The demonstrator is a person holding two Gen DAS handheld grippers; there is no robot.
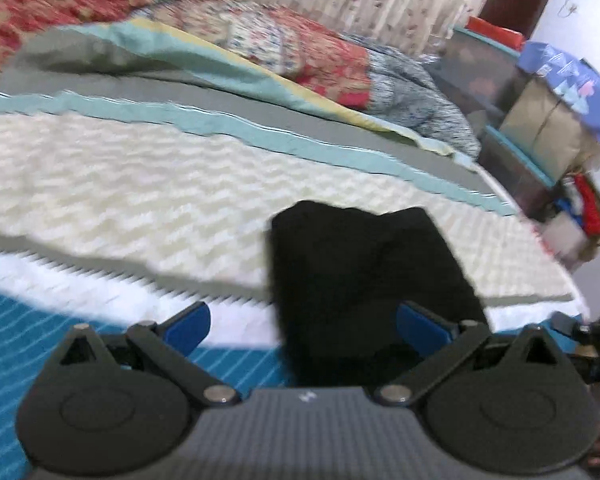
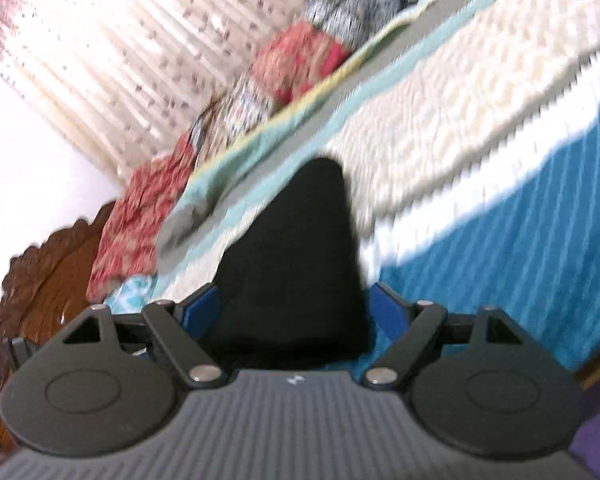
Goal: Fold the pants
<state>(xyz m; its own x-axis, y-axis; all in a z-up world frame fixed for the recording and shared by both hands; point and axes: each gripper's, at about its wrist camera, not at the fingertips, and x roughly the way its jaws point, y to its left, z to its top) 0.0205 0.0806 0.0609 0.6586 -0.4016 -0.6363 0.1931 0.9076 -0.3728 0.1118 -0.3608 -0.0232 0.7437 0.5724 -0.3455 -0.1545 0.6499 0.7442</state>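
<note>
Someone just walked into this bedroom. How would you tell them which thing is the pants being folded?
Start at the bed, then its cream quilted cover. The pants are the folded black bundle at the near edge, the only plain black thing among patterned bedding.

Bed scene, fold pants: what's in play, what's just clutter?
In play: black fabric pants, left gripper, right gripper, cream quilted bedspread.
Clutter: red floral patchwork quilt, carved brown wooden headboard, stacked storage boxes.

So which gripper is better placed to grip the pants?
Probably right: the pants fill the gap of the right gripper; in the left gripper they sit beside one finger only.
</note>
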